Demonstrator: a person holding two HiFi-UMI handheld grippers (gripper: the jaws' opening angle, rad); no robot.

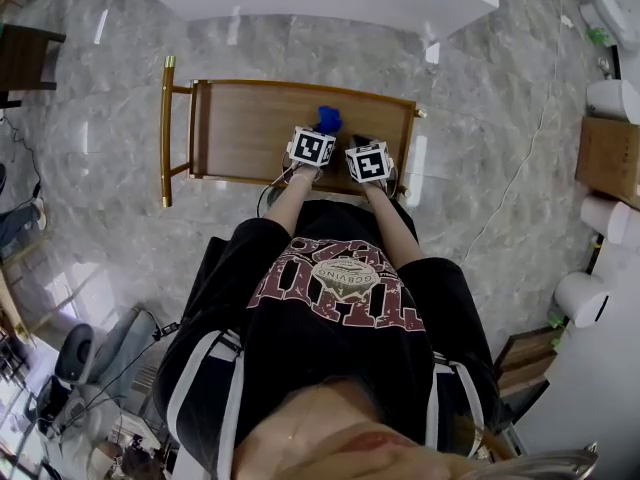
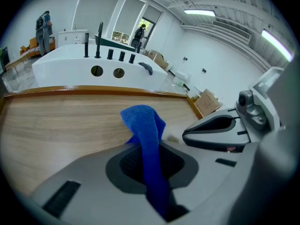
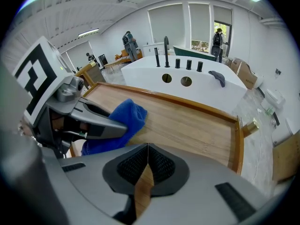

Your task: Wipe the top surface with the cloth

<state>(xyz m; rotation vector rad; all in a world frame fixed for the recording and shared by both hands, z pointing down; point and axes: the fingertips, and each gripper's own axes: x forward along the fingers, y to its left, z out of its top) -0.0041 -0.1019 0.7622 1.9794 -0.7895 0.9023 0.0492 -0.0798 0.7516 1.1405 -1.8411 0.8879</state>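
Observation:
A blue cloth (image 2: 146,139) is pinched between the jaws of my left gripper (image 2: 149,165), its free end bunched above the wooden top surface (image 2: 56,125). In the head view the cloth (image 1: 328,119) sticks out past the left gripper (image 1: 318,138) over the wooden top (image 1: 240,128). My right gripper (image 3: 147,161) is shut with nothing in it, its pads touching, just right of the left one. From the right gripper view the cloth (image 3: 123,118) hangs from the left gripper's tip. The right gripper (image 1: 362,150) sits near the top's front edge.
The top belongs to a cart with a raised wooden rim (image 3: 236,135) and a gold handle (image 1: 166,133) at its left end. A white bathtub with black fittings (image 3: 187,76) stands beyond. People (image 2: 43,29) stand far back. Boxes (image 1: 608,158) line the right side.

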